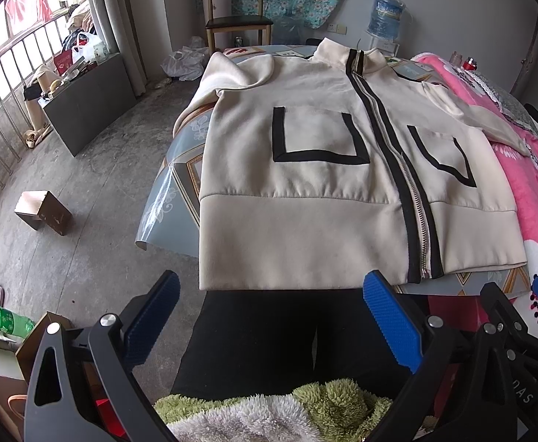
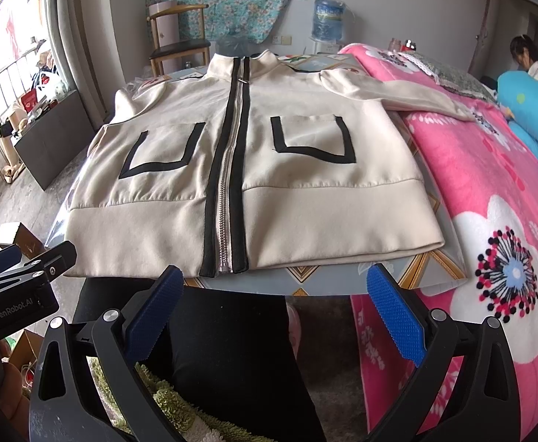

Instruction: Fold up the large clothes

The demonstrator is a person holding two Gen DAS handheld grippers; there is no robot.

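Bedroom table: jacket flat, zipped, hem at near edge. Left gripper and right gripper wide open, empty, short of hem. Pinch sleeve cuffs first, fold inward evenly.

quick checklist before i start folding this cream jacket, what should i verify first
1. Jacket lies flat, front up: ok.
2. Zipper closed along the front: ok.
3. Left claw open and empty: ok.
4. Right claw open and empty: ok.
5. Right sleeve on the table: not ok, it runs onto the pink blanket.
6. Left sleeve laid out straight: not ok, it drapes off the table edge.
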